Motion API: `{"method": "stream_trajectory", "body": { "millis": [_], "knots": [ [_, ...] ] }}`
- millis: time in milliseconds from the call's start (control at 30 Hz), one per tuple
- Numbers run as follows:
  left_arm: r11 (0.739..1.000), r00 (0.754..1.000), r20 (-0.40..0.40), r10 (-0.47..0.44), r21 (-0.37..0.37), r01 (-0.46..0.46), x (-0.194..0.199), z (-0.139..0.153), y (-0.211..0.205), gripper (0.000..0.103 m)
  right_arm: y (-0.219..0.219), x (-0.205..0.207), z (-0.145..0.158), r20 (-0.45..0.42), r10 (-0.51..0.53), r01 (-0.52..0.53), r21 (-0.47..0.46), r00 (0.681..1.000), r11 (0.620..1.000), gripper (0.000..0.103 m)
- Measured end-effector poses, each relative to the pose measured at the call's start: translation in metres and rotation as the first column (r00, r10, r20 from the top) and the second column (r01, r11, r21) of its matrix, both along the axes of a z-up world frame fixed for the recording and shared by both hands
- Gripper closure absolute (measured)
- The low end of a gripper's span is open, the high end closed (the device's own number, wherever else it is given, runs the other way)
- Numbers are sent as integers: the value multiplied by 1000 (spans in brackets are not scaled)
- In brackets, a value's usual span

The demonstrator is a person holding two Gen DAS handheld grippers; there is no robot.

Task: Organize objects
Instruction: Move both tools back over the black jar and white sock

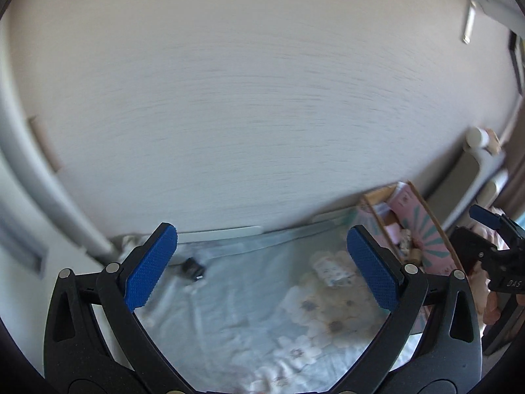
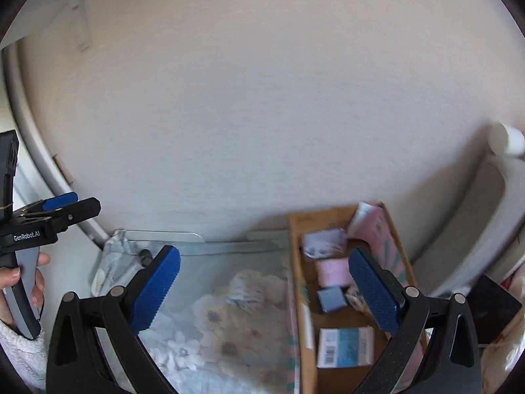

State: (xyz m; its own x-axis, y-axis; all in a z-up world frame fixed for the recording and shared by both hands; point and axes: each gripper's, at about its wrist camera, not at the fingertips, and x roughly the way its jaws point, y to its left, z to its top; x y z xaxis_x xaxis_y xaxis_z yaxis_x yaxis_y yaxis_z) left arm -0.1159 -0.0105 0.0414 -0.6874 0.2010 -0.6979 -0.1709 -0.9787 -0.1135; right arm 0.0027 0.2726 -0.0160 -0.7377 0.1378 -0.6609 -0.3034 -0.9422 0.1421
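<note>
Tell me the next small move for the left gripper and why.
Probably lower the left gripper toward the small patterned packet lying loose on the floral bedsheet. It is open and empty, and the packet sits outside the cardboard box, where similar small items are already gathered. The right gripper, also open and empty, hovers by that box.

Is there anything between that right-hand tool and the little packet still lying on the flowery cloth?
Nothing visible. The right tool hangs open above the cloth, and the packet lies in the open just left of the cardboard box, with nothing over it.
</note>
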Motion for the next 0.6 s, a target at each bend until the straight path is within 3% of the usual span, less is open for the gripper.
{"method": "stream_trajectory", "body": {
  "millis": [200, 333, 600],
  "knots": [
    [994, 994, 11, 106, 27, -107, 18, -17, -49, 0, -33, -19, -6, -15, 78, -77, 38, 997, 996, 1],
    [989, 989, 31, 145, 30, -146, 27, -41, -64, 0, -48, -33, -28, 15, 101, -101, 8, 995, 995, 1],
    [985, 983, 77, 167, 35, -170, 30, -101, -71, 0, -68, -42, -81, 68, 36, -38, 30, 997, 999, 1]
  ]
}}
